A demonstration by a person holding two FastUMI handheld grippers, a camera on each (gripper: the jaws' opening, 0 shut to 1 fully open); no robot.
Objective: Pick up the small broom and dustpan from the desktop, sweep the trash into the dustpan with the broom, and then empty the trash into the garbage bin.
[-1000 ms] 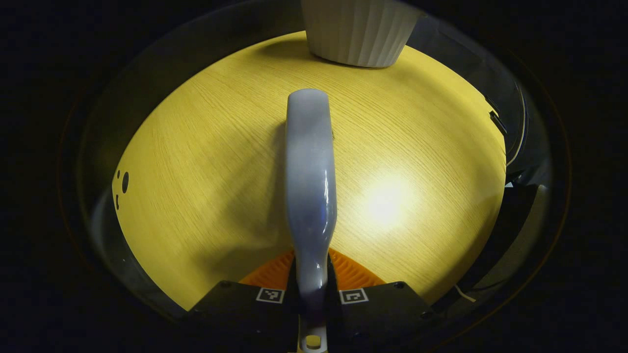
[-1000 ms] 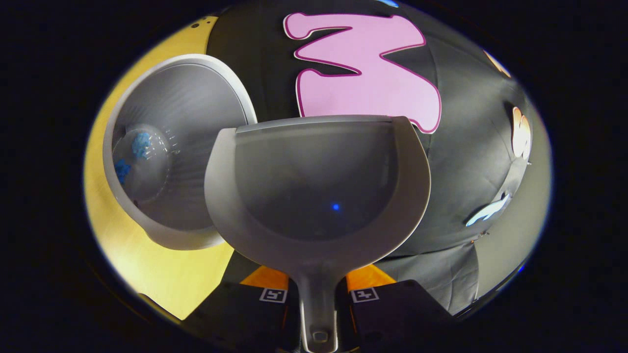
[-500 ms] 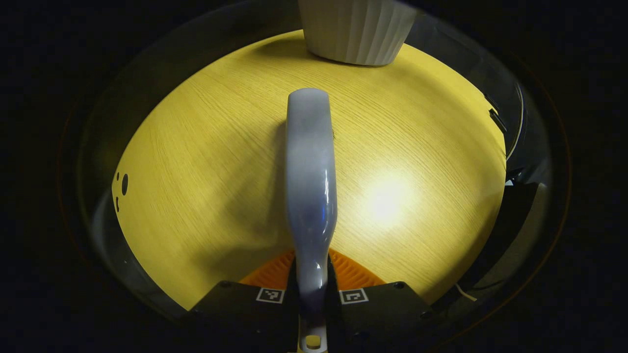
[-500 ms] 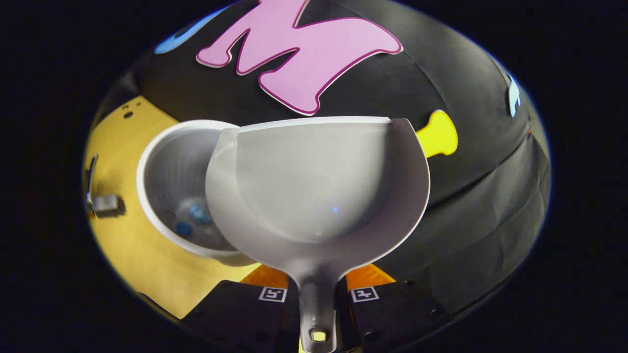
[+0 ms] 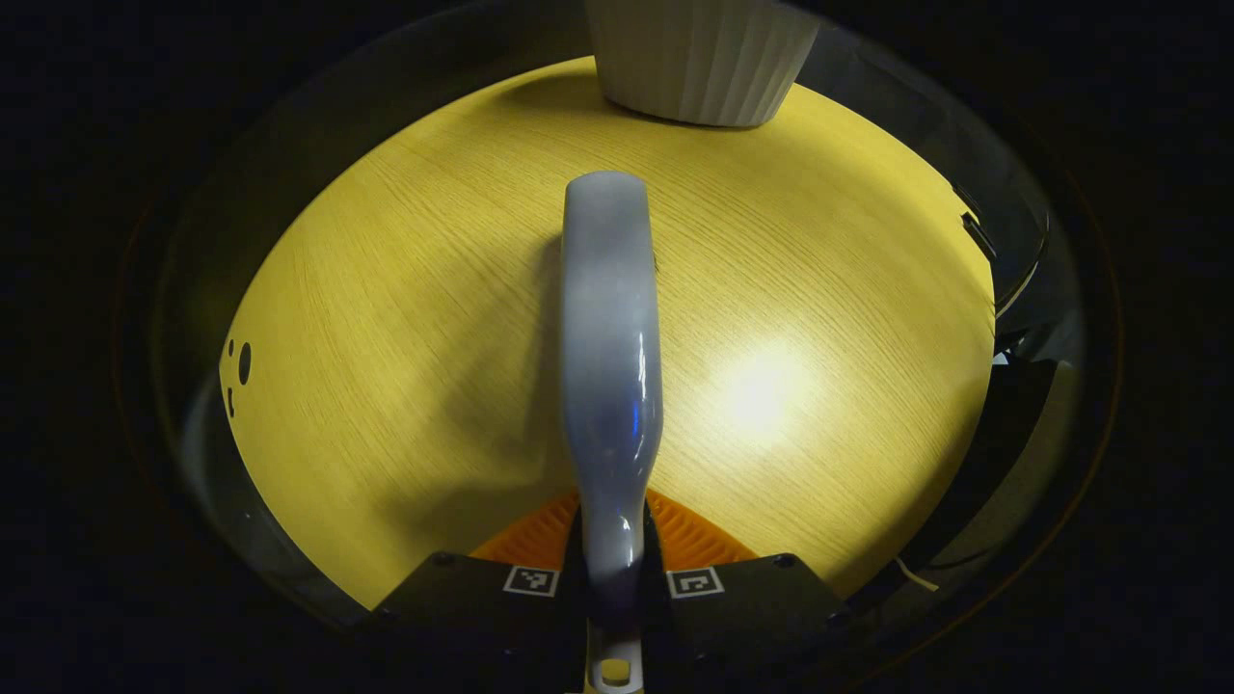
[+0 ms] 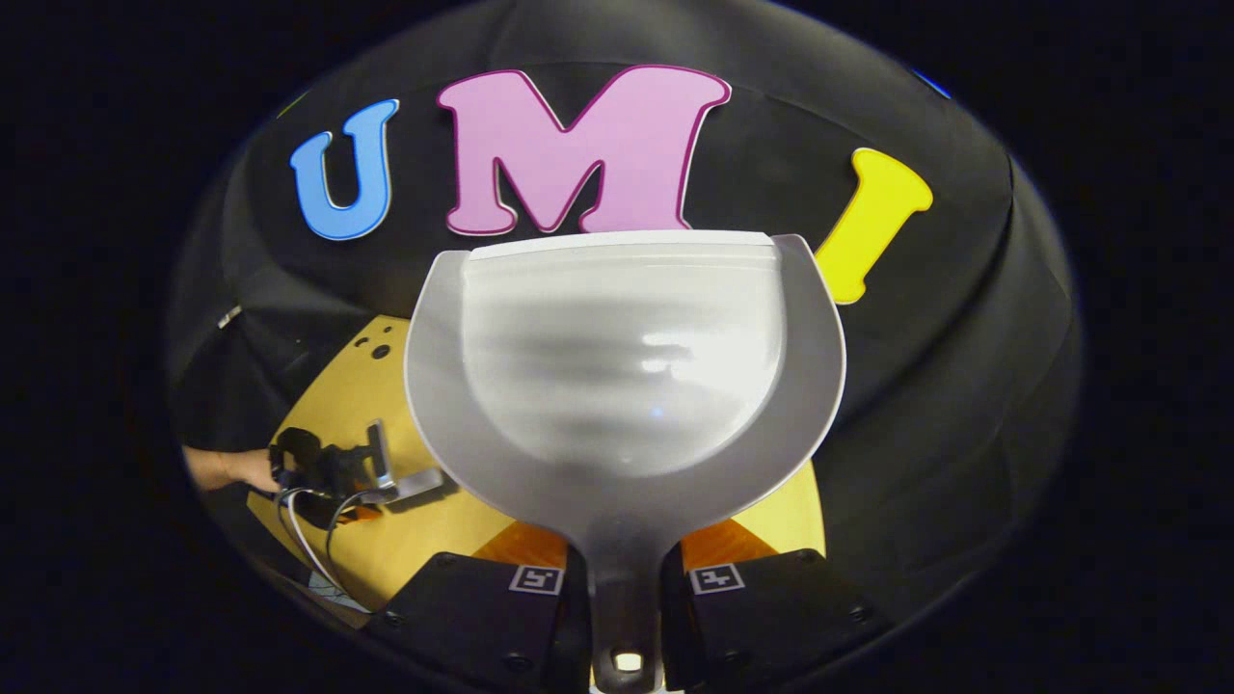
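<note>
In the left gripper view, the left hand-held gripper (image 5: 613, 578) is clamped on the handle of the small broom (image 5: 610, 366), both fingers pressing its narrow end. The broom reaches forward above the middle of the yellow wooden desk (image 5: 405, 318); whether its far end touches the wood cannot be told. The ribbed white garbage bin (image 5: 699, 58) stands at the desk's far edge, well beyond the broom's tip.

In the right gripper view, the right hand-held gripper (image 6: 625, 583) grips the stem of the grey dustpan (image 6: 622, 357), held up with its hollow facing the camera and nothing visible in it. Low on the left of that view, a hand (image 6: 217, 467) holds the other gripper with the broom over the desk's near edge.
</note>
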